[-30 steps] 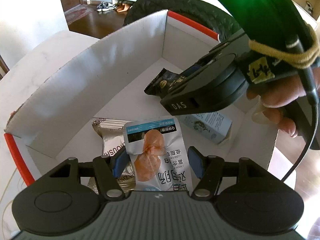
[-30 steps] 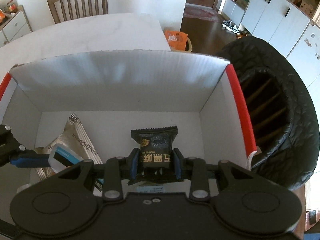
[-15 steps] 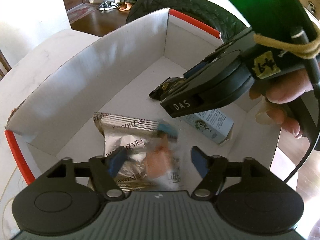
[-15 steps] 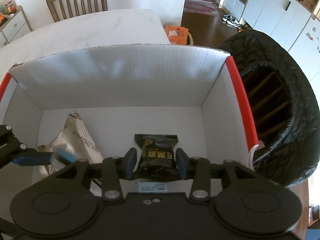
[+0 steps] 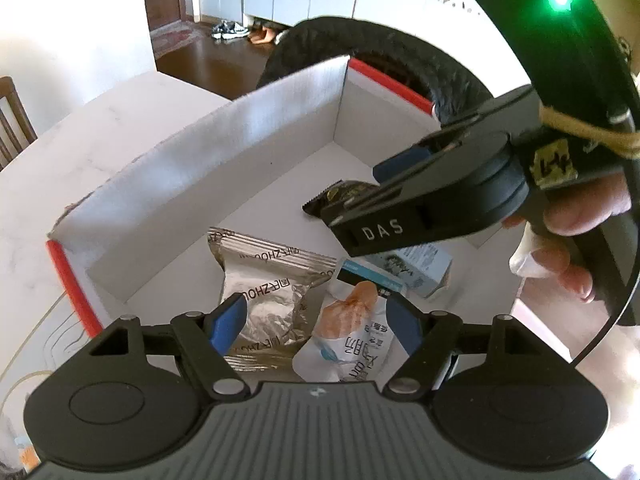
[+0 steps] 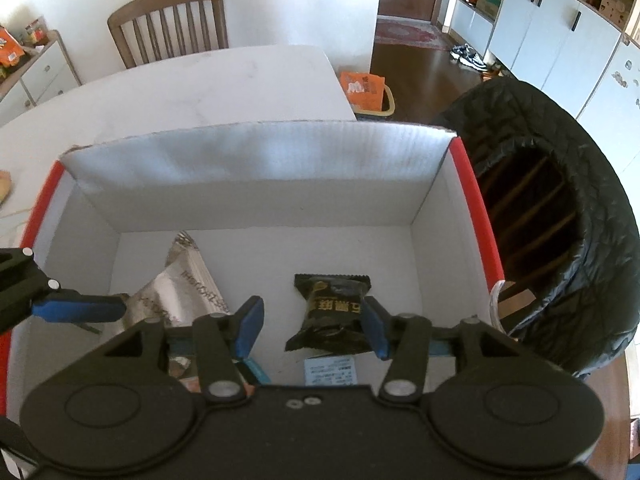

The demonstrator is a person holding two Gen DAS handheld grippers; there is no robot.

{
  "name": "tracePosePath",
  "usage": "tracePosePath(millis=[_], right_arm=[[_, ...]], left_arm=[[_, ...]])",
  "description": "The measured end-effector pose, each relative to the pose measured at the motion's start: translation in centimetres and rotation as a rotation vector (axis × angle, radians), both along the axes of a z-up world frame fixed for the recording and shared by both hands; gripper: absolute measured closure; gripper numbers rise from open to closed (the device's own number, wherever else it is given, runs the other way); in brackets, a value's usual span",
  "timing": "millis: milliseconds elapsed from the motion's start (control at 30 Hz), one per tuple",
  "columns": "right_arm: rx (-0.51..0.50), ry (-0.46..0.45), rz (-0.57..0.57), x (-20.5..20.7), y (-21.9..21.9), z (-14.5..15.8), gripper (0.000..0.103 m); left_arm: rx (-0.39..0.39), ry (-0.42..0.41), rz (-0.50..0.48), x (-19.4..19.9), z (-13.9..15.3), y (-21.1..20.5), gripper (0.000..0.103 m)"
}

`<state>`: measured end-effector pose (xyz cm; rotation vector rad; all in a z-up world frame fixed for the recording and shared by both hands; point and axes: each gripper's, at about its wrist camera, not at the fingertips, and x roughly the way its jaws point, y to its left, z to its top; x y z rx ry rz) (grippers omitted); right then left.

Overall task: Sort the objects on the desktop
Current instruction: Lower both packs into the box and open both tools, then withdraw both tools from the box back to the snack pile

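Note:
Both grippers hover over a white cardboard box with red edges point(image 5: 248, 160) point(image 6: 256, 176). My left gripper point(image 5: 316, 330) is open; a white snack pouch with an orange picture point(image 5: 352, 336) lies on the box floor below it, beside a silver foil packet point(image 5: 272, 288). My right gripper point(image 6: 312, 330) is open; a black snack packet point(image 6: 332, 312) lies on the box floor between its fingers. The silver packet point(image 6: 188, 292) shows in the right wrist view too. The right gripper's body point(image 5: 432, 200) crosses the left wrist view, covering most of the black packet point(image 5: 344, 196).
A small pale blue carton point(image 5: 416, 268) lies in the box near its right wall. A black bag-lined bin point(image 6: 560, 240) stands right of the box. The white table point(image 6: 200, 88) extends behind, with a wooden chair point(image 6: 168, 24) beyond.
Both grippers opened. The white pouch dropped from the left gripper and the black packet from the right one onto the box floor. Both grippers rose slightly.

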<state>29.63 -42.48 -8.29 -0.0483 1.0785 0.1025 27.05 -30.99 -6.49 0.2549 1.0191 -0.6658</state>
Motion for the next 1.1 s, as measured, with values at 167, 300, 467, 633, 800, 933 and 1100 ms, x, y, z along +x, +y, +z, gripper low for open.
tracePosePath(millis=[167,300,467,633,800,933,1100], right_arm=[[0.004,-0.015,0.01,-0.8,0.5,0.9,0.05],[0.006,-0.029,0.02,-1.4,1.1,1.8,0.05],[0.005,-0.05,0.036,-2.5,2.1,3.0,0.05],[0.005,-0.074,0.051,-3.5,2.9,4.4,0.049],[0.02,-0.096,0.035,-4.7,3.4,5.3,0.048],[0.017,-0.113,0.033,-5.9,4.4,5.4,0.048],[0.017,-0.135,0.028,-7.1,5.7,5.9,0.046]], left_arm=[[-0.032,-0.021,0.003,-1.0,1.2,0.9,0.027],[-0.053,-0.044,0.008,-1.6,2.0,1.8,0.027],[-0.065,-0.08,0.011,-2.3,2.9,3.3,0.027],[-0.087,-0.106,0.01,-3.4,4.0,4.8,0.027],[-0.115,-0.123,0.003,-4.8,4.8,6.1,0.027],[-0.14,-0.133,0.004,-5.7,5.5,7.3,0.027],[-0.167,-0.139,0.012,-6.7,6.1,9.1,0.027]])
